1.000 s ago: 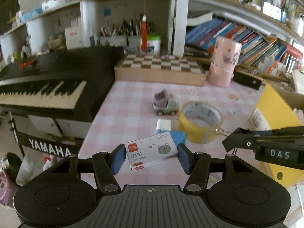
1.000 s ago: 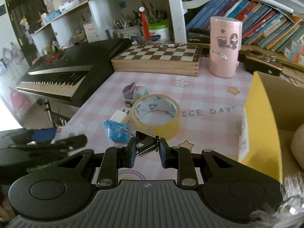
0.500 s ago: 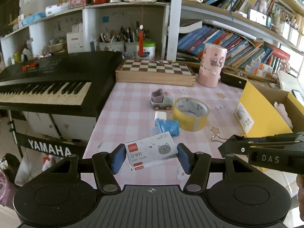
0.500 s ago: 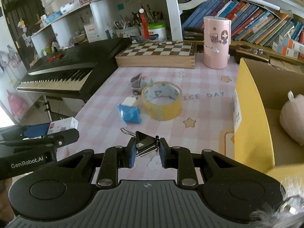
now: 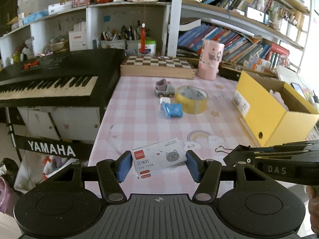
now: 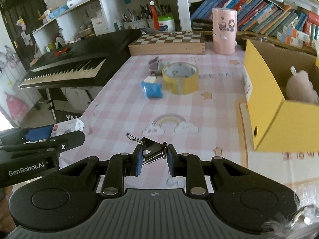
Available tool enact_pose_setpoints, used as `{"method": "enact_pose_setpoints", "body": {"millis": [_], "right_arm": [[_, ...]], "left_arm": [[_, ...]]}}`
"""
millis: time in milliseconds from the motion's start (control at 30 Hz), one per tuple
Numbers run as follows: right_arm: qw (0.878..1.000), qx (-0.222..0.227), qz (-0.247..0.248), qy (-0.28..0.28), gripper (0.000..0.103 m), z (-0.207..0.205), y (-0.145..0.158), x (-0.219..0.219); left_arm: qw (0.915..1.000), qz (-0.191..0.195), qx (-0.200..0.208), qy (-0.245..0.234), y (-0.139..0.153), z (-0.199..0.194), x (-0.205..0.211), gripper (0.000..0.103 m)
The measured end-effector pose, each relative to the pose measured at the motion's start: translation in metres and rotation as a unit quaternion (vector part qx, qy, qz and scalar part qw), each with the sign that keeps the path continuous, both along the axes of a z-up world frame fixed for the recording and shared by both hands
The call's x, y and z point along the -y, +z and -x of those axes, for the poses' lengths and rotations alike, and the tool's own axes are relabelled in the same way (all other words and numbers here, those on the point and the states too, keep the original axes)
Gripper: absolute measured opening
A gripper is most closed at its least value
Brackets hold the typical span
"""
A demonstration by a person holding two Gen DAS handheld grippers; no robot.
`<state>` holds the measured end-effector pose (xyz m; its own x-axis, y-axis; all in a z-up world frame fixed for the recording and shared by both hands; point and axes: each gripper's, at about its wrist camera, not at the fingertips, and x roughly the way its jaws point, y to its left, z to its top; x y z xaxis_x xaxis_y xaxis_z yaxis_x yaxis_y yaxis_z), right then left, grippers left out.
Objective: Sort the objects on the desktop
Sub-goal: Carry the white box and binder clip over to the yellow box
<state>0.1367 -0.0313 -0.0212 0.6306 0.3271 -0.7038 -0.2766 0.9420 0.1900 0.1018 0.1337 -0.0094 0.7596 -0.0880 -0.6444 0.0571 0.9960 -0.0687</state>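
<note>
My left gripper (image 5: 158, 164) is shut on a white staple box (image 5: 158, 158) with a grey cat print, held above the near edge of the pink checked table (image 5: 139, 123). My right gripper (image 6: 154, 159) is shut on a black binder clip (image 6: 151, 149), whose wire handle sticks out to the left. In the left wrist view the right gripper (image 5: 235, 155) comes in from the right with the clip's wire loop (image 5: 220, 149) showing. The right wrist view has the left gripper (image 6: 65, 135) and its staple box (image 6: 66, 127) at the left edge.
On the table lie a yellow tape roll (image 6: 180, 77), a blue pouch (image 6: 152, 89), a white eraser (image 6: 150, 79) and a small toy car (image 5: 164, 88). An open yellow box (image 6: 263, 91) with a plush toy (image 6: 301, 87) stands right. A keyboard (image 5: 49, 79), chessboard (image 6: 167, 41) and pink cylinder (image 6: 224, 33) stand behind.
Both grippers have drawn back toward the near table edge with their loads; the tape roll, pouch and toy car look farther away, and the yellow box shows more fully.
</note>
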Motion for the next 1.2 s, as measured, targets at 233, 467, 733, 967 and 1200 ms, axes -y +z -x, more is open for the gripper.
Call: {"method": "enact_pose_setpoints", "body": {"millis": [233,467,733,967,1200], "right_arm": [[1.000,-0.005,-0.007,-0.019,0.023,0.037,-0.003,-0.004],[0.999,-0.006,-0.011,-0.038,0.023,0.069,-0.006,-0.005],[0.997,-0.007,-0.009,-0.074,0.023,0.099,-0.007,0.005],[0.991,-0.004,-0.008,-0.134,0.023,0.120,-0.003,0.028],[0.986,-0.005,-0.003,-0.164,0.023,0.132,-0.004,0.044]], "left_arm": [[0.9998,-0.005,0.000,-0.021,0.001,0.029,-0.004,0.058],[0.9989,-0.009,0.001,-0.047,0.000,0.051,-0.003,0.058],[0.9952,-0.008,0.005,-0.097,0.000,0.065,0.011,0.058],[0.9886,-0.006,0.014,-0.150,0.001,0.069,0.032,0.058],[0.9830,-0.002,0.013,-0.183,-0.001,0.068,0.050,0.058]]}}
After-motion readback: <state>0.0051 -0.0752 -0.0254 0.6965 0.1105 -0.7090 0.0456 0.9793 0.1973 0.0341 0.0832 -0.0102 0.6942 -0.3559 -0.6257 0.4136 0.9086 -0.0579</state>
